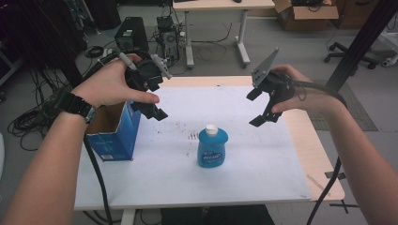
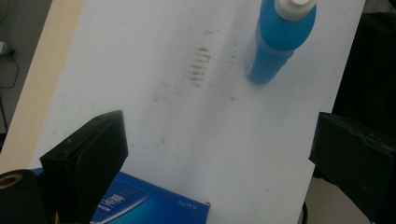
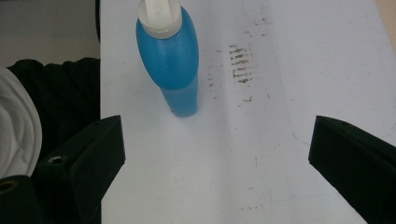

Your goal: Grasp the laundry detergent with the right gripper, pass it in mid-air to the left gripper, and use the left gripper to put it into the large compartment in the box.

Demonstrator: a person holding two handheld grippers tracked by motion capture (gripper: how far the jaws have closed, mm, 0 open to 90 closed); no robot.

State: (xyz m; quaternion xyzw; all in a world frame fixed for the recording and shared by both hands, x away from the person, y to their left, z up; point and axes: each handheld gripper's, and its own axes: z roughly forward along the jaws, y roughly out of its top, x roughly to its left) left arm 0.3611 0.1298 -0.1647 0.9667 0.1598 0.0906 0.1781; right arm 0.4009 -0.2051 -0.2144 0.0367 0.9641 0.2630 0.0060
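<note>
A blue bottle (image 1: 212,149) with a white cap stands upright near the middle of the white mat (image 1: 263,159). An open blue carton (image 1: 114,133) stands at the mat's left edge. My left gripper (image 1: 157,99) hovers open above the carton's right side, with nothing between its jaws. My right gripper (image 1: 256,108) hovers open to the upper right of the bottle, also holding nothing. In the left gripper view the bottle (image 2: 276,42) stands far ahead and the carton (image 2: 154,207) lies below the gripper (image 2: 219,154). In the right gripper view the bottle (image 3: 173,60) stands ahead and left of the gripper (image 3: 217,154).
Dark smudges (image 1: 193,136) mark the mat left of the bottle. The beige tabletop (image 1: 319,154) shows along the right and far edges. Beyond the table are computer cases (image 1: 131,33), cables, another desk (image 1: 220,5) and a cardboard box (image 1: 305,14).
</note>
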